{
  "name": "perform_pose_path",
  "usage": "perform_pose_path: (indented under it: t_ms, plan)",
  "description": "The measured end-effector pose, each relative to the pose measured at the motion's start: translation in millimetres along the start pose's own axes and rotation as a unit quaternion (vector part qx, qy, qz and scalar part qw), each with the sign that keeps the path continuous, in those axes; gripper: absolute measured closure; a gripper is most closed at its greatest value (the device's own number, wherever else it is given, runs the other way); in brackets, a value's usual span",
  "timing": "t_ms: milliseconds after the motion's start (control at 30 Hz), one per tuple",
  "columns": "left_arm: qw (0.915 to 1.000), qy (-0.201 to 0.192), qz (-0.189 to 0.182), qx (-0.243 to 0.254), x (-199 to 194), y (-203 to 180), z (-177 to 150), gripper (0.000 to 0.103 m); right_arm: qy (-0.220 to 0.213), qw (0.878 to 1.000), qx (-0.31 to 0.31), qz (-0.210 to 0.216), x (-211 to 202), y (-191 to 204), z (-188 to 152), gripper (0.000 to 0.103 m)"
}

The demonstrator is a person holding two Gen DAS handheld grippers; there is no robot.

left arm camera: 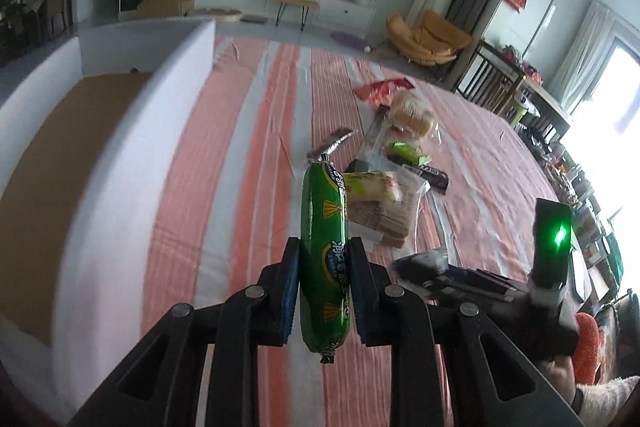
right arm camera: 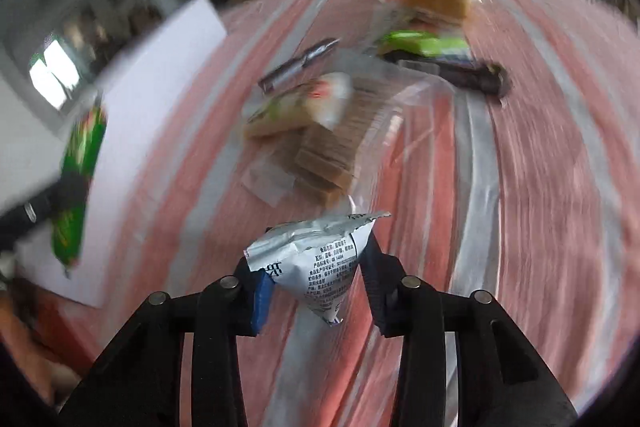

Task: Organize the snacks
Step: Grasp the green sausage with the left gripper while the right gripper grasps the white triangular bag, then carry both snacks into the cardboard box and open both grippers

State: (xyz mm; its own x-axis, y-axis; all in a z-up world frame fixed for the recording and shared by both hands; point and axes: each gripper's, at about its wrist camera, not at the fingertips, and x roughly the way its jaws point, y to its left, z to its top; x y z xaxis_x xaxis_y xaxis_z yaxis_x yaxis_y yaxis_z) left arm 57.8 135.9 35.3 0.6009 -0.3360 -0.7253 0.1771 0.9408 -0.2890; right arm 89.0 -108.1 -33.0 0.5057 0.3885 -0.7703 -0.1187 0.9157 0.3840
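My left gripper (left arm camera: 324, 247) is shut on a green sausage stick (left arm camera: 323, 219), which stands upright between the blue pads above the striped cloth. The sausage (right arm camera: 78, 187) also shows blurred at the left of the right wrist view, in front of the white box (right arm camera: 160, 67). My right gripper (right arm camera: 310, 253) is shut on a crumpled silver snack packet (right arm camera: 320, 267), held just above the cloth. The white box (left arm camera: 120, 155), with a brown cardboard floor, stands to the left of the left gripper. The right gripper's body (left arm camera: 480, 279) is low at the right, with a green light on it.
A pile of snacks lies ahead on the pink and white striped cloth (left arm camera: 240, 187): a clear bag of wafers (right arm camera: 328, 147), a dark bar (right arm camera: 460, 71), a green packet (right arm camera: 424, 45), a silver-brown bar (right arm camera: 300, 65), bread (left arm camera: 412, 115) and a red packet (left arm camera: 380, 89).
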Motion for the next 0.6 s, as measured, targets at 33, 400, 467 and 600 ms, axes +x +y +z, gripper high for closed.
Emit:
perform_pose_path:
  t_ms: [33, 400, 467, 600]
  plan:
    - [1.0000, -0.003, 0.000, -0.002, -5.3, 2.0, -2.1, 0.080, -0.006, 1.000, 0.003, 0.006, -6.1, -3.2, -0.5, 0.064]
    - [0.9970, -0.056, -0.019, -0.050, -69.0, 34.3, 9.0, 0.080, -0.057, 0.995, -0.074, 0.032, -74.5, 20.8, 7.7, 0.064]
    - [0.9962, -0.066, -0.012, -0.056, -82.9, 46.5, 15.1, 0.080, -0.073, 0.990, -0.103, 0.055, -80.9, 50.4, 24.0, 0.064]
    - [0.9932, -0.083, 0.053, -0.061, -109.3, 85.0, 25.2, 0.080, -0.087, 0.978, -0.154, 0.112, -88.1, 118.2, 46.5, 0.063]
